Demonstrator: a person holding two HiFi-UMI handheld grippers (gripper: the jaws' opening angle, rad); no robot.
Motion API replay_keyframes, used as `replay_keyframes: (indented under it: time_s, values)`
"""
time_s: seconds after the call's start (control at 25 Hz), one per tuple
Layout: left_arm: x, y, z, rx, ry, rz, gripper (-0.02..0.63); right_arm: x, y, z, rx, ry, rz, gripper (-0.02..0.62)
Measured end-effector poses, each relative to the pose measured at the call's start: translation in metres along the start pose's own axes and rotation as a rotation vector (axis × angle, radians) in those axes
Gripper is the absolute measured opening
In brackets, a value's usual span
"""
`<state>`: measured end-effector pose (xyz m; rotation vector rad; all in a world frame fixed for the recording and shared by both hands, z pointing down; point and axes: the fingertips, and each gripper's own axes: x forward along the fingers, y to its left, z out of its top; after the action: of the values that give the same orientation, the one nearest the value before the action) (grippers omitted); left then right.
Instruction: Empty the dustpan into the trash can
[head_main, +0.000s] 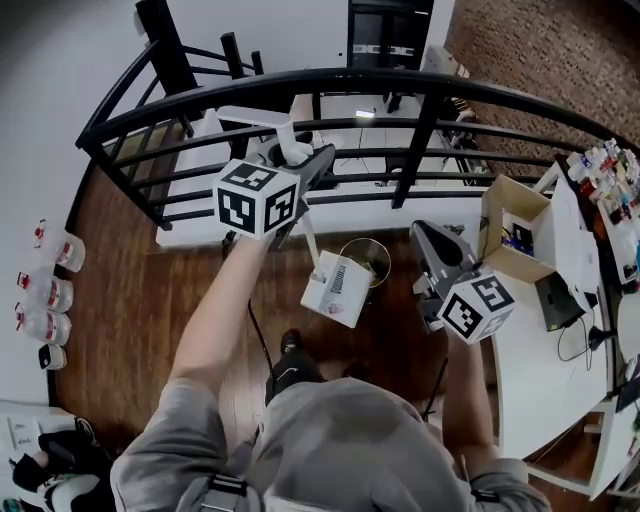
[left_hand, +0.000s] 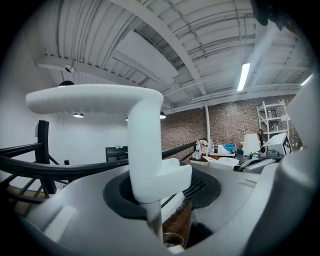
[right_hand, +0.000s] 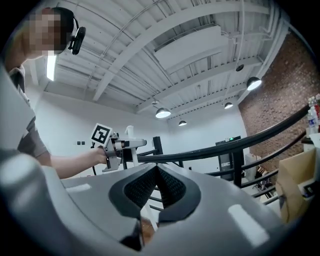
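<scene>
My left gripper (head_main: 305, 165) is raised in front of the black railing and is shut on the white dustpan handle (head_main: 262, 121). In the left gripper view that handle (left_hand: 145, 150) stands upright between the jaws of the left gripper (left_hand: 162, 186). The thin pole runs down to the white dustpan (head_main: 337, 288), which hangs tilted just left of the small round trash can (head_main: 373, 256) on the floor. My right gripper (head_main: 440, 262) is held to the right of the can. In its own view the right gripper (right_hand: 157, 176) is shut with nothing between the jaws.
A black metal railing (head_main: 330, 85) curves across the front. A white desk (head_main: 540, 360) with an open cardboard box (head_main: 513, 228) stands at the right. Several bottles (head_main: 45, 290) sit at the left. The person's shoe (head_main: 290, 348) is on the wooden floor (head_main: 130, 300).
</scene>
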<state>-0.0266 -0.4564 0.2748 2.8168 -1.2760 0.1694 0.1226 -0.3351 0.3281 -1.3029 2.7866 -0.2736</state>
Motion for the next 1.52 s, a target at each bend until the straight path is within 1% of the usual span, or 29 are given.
replay_keyframes:
  time_s: [0.08, 0.16, 0.36, 0.52, 0.68, 0.8, 1.0, 1.12, 1.32, 1.52]
  values:
    - [0.022, 0.011, 0.006, 0.000, -0.010, -0.031, 0.179, 0.012, -0.012, -0.002, -0.004, 0.013, -0.029, 0.000]
    - [0.048, 0.022, 0.009, 0.004, -0.010, -0.068, 0.179, 0.023, -0.030, -0.002, -0.005, 0.017, -0.079, 0.000]
    - [0.113, 0.032, 0.014, 0.051, -0.006, -0.194, 0.179, 0.047, -0.075, 0.015, -0.007, -0.021, -0.233, 0.000]
    - [0.158, 0.036, 0.020, 0.090, -0.020, -0.302, 0.179, 0.061, -0.096, 0.021, 0.002, -0.047, -0.357, 0.000]
    - [0.203, 0.036, 0.024, 0.121, -0.035, -0.398, 0.179, 0.064, -0.115, 0.025, 0.008, -0.062, -0.475, 0.000]
    - [0.227, 0.034, 0.024, 0.142, -0.048, -0.454, 0.179, 0.061, -0.124, 0.025, 0.013, -0.067, -0.544, 0.000]
    - [0.243, 0.028, 0.017, 0.187, -0.022, -0.554, 0.179, 0.049, -0.128, 0.029, 0.017, -0.089, -0.648, 0.000]
    - [0.247, 0.030, 0.013, 0.199, -0.014, -0.594, 0.179, 0.049, -0.129, 0.028, 0.027, -0.094, -0.685, 0.000]
    - [0.254, 0.042, 0.013, 0.208, -0.001, -0.633, 0.179, 0.059, -0.125, 0.025, 0.032, -0.087, -0.703, 0.000]
    - [0.257, 0.031, 0.013, 0.242, 0.004, -0.688, 0.179, 0.066, -0.122, 0.023, 0.032, -0.085, -0.707, 0.000]
